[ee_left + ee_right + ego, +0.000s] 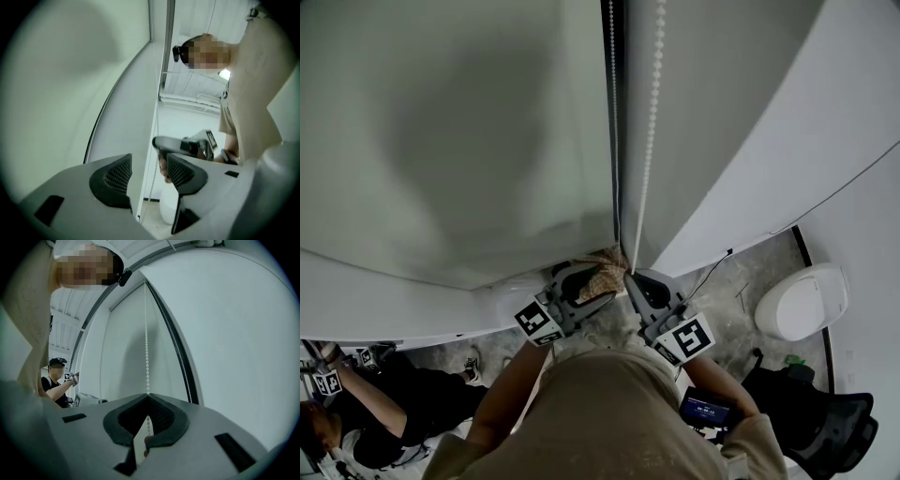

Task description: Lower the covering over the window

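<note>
We find the blind (441,122) to be the largest item. It hangs ahead of both grippers and above them, left of the dark window frame (617,94). We cannot tell how far down it reaches.

The left gripper (147,171) stands released, its jaws wide apart. Nothing is pressed between its pads, and only the frame edge shows beyond the gap. The right gripper (149,397) sits just beside it, clenched. Its jaws meet at the tips on the bead chain (146,357), which rises straight up from the pinch. A second strand runs along the frame, to that gripper's right.

The head view alone shows both grippers together, left (578,272) and right (639,279), under the chain (652,112), with a white round object (802,302) on the floor off to the right gripper's side. Only the left gripper view shows the right gripper (180,145) side-on. The right gripper view shows a second person (56,380) well off to its left.
</note>
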### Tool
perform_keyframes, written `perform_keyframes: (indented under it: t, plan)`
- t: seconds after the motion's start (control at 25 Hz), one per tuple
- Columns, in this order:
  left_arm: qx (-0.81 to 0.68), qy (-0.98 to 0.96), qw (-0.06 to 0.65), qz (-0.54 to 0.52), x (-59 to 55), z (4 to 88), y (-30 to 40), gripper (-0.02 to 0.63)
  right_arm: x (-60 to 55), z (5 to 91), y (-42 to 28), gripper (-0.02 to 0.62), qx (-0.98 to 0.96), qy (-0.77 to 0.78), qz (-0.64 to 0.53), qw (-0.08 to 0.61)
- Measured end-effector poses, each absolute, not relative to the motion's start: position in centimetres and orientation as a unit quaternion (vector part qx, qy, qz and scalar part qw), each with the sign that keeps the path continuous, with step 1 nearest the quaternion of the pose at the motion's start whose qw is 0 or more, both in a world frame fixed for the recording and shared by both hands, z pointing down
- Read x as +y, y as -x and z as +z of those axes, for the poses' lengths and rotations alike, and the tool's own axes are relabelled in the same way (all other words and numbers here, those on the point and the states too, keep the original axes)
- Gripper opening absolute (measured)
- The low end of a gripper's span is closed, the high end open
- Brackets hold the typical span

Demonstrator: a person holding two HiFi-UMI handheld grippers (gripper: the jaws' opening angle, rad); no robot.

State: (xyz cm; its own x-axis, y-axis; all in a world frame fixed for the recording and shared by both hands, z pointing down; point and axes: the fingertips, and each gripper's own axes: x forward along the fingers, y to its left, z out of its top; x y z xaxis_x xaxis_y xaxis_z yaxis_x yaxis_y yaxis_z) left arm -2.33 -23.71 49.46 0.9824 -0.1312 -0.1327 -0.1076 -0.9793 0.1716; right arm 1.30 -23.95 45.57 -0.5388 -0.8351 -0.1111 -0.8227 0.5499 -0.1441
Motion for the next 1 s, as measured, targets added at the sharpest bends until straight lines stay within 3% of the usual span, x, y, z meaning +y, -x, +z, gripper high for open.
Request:
perform_keyframes:
  t: [0.16, 0.36, 0.52, 1.0]
  plan:
    - [-0.034, -0.992, 0.051, -0.108, -24.2, 42.8, 0.2, 0.227, -24.4, 45.9, -1.4, 0.008, 0.876, 0.473, -0.042, 0.081]
    - [-0.032, -0.996, 0.016, -0.081, -24.4, 40.1, -2.6, 0.21, -24.4, 48.8, -0.4, 0.008, 0.88, 0.467, -0.058, 0.071]
    - [-0.054, -0.997, 0.005, -0.061, -23.8, 40.3, -2.9, 0.044, -23.2, 50.7, -0.6, 0.008, 0.878, 0.469, -0.085, 0.048]
    - [-0.072, -0.995, 0.016, -0.071, -22.8, 40.6, -3.3, 0.028, -21.9, 50.7, -1.6, 0.008, 0.879, 0.462, -0.102, 0.052]
